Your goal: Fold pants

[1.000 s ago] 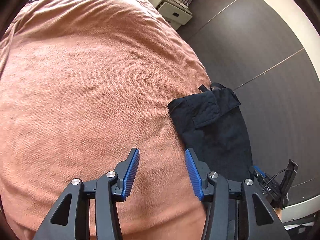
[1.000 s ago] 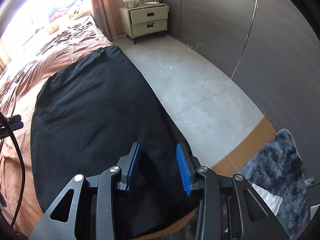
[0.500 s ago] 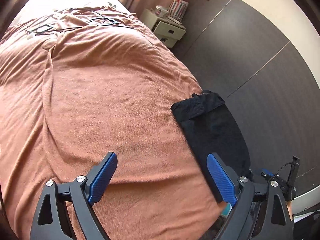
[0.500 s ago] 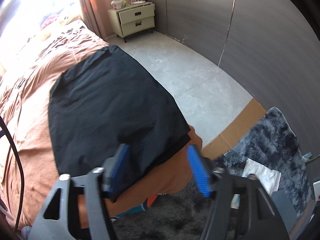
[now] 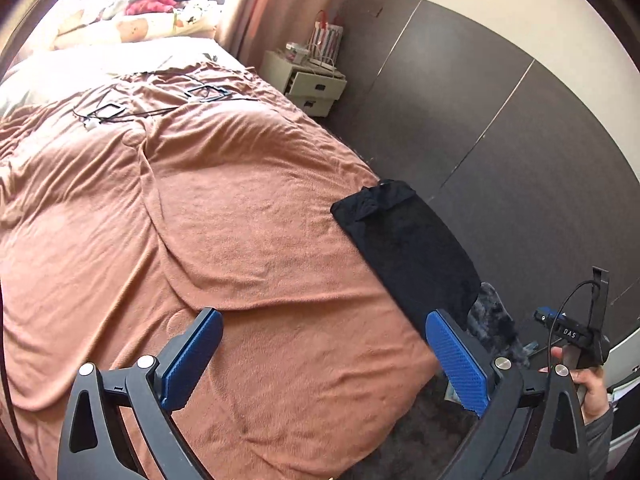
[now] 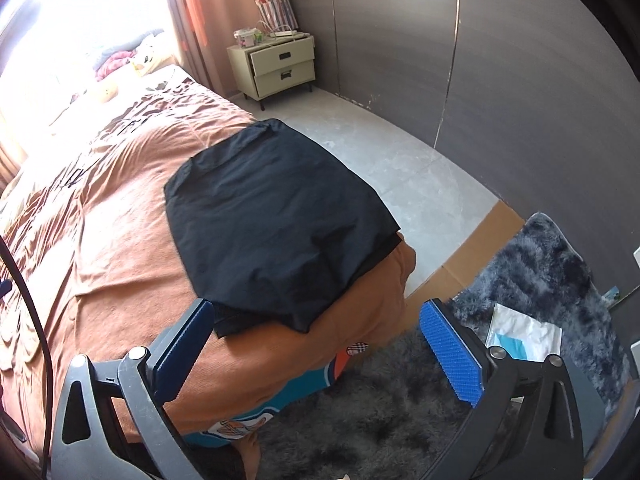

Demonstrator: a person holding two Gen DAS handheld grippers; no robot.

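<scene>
The black pants (image 6: pixel 276 224) lie folded into a flat rectangle on the near right corner of the bed, over the brown blanket (image 6: pixel 100 240). My right gripper (image 6: pixel 318 308) hovers above and behind their near edge; its jaws are opening wide and hold nothing. In the left wrist view the pants (image 5: pixel 404 248) sit along the bed's right edge. My left gripper (image 5: pixel 322 320) hangs over bare blanket (image 5: pixel 200 220) to their left, its jaws also opening with nothing between them. A hand (image 5: pixel 596 392) holding the other gripper's handle shows at the right.
A cream nightstand (image 6: pixel 280 66) stands by the dark wall panels at the head of the bed. Black cables (image 5: pixel 160 104) lie on the far blanket. A grey shaggy rug (image 6: pixel 540 272), flat cardboard (image 6: pixel 472 256) and a white packet (image 6: pixel 524 336) are on the floor.
Both grippers have drawn back and risen away from the pants, and their jaws have spread from narrow to wide. The pants stay folded on the bed corner.
</scene>
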